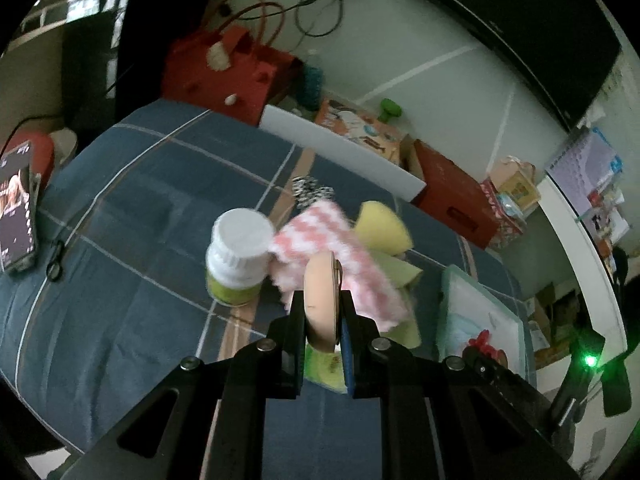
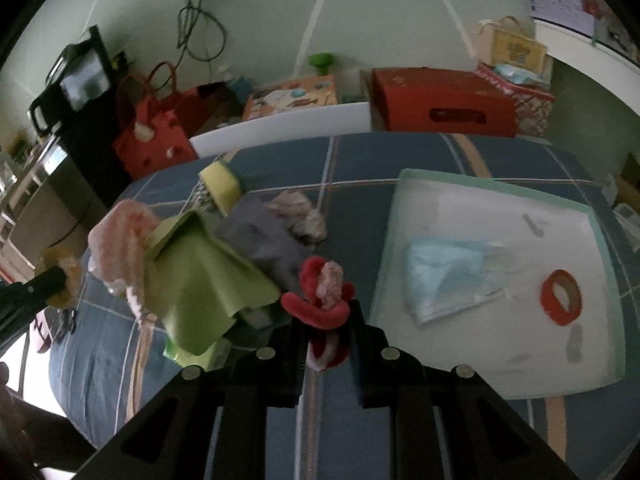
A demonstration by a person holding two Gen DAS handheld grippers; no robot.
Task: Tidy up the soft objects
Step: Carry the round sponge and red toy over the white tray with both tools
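Observation:
In the left wrist view my left gripper [image 1: 322, 300] is shut on a round beige powder puff [image 1: 320, 280], held on edge above the blue plaid bedspread [image 1: 140, 200]. Just beyond it lie a pink-and-white checked cloth [image 1: 328, 240], a yellow sponge [image 1: 382, 226] and a green cloth [image 1: 398, 272]. In the right wrist view my right gripper [image 2: 326, 316] is shut on a red-and-pink plush scrunchie [image 2: 320, 300]. It hangs left of a pale tray [image 2: 460, 208] holding a blue face mask [image 2: 452, 276] and a red tape ring [image 2: 560, 296].
A white bottle with a green label [image 1: 238, 256] stands left of the cloths. A grey cloth [image 2: 264, 240] and a crumpled beige rag [image 2: 300, 212] lie mid-bed. A phone [image 1: 16, 208] rests at the bed's left edge. Red boxes [image 2: 440, 100] and a red bag [image 1: 224, 72] line the wall.

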